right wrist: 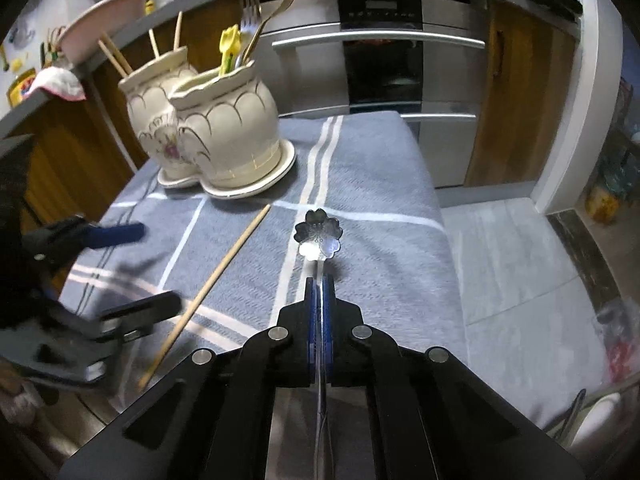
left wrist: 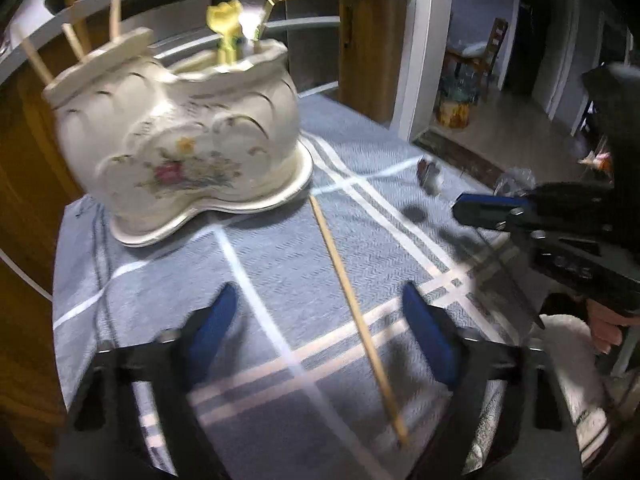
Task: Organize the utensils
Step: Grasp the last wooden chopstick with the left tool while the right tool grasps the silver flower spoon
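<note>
Chopstick (left wrist: 356, 312) flat on the cloth between spread left jaws (untouched), flower spoon (right wrist: 319, 234) pinched in right jaws.

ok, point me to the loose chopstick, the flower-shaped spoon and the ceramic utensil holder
loose chopstick (left wrist: 352, 296), left wrist view, mid-shaft on the cloth
flower-shaped spoon (right wrist: 319, 232), right wrist view, middle of the flower bowl
ceramic utensil holder (right wrist: 224, 128), right wrist view, front belly of the nearer pot
</note>
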Available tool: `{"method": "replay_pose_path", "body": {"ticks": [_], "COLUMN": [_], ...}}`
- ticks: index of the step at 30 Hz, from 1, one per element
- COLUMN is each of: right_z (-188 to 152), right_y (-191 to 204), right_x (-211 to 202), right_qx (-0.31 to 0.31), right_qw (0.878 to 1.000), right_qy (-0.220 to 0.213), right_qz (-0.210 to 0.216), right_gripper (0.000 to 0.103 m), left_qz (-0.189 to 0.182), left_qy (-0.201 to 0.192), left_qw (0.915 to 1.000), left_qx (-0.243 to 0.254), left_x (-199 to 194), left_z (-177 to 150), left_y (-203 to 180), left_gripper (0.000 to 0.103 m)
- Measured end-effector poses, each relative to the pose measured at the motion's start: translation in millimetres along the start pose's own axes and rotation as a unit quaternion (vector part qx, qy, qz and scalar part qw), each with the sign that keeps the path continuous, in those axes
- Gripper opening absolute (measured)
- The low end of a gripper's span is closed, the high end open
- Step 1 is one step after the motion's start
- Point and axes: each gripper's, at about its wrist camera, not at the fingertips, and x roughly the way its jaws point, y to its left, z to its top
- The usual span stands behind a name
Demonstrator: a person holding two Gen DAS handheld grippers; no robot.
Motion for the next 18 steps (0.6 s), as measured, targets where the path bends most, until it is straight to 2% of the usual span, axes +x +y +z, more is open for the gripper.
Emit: {"method": "replay_pose_path", "body": {"ticks": [7,9,11,15,18], "right_z": [-0.2,0.3,1.3,4.3,7.0], "right_y": [-6.1,-6.3,-5.3,-2.6,0.3], "right_x": [-12.6,-15.0,-19.8,-31.6,-42.5], "right_qx": [0.002,0.004,0.005,0.005,0.002], "right_qw": [1.000,1.000,0.999,0.997,0.996], "right_qy": [-0.020,-0.027,-0.039,-0.068,-0.091], "right_qz": [0.008,0.010,0.015,0.025,0.027], "right_gripper": [0.004,0.004,0.004,0.004,0.004], "left_qz": [-0.004,-0.009,-0.006,-0.011,-0.025], "left_qy": [0.051,0.051,0.053,0.049,0.023], "left_qw": [0.9985,0.9984,0.9984,0.9985,0.9993], "left_qx": [0.018,0.021,0.019,0.021,0.019], "left_x": [18.9,18.6,19.9,18.6,6.5], "left_z": [0.1,-0.7,0.9,1.0,-3.6], "left_y": [-19.3,-20.7,-18.8,-11.2,-1.9], "left_gripper": [0.032,0.024,0.008,0.005,0.005]}}
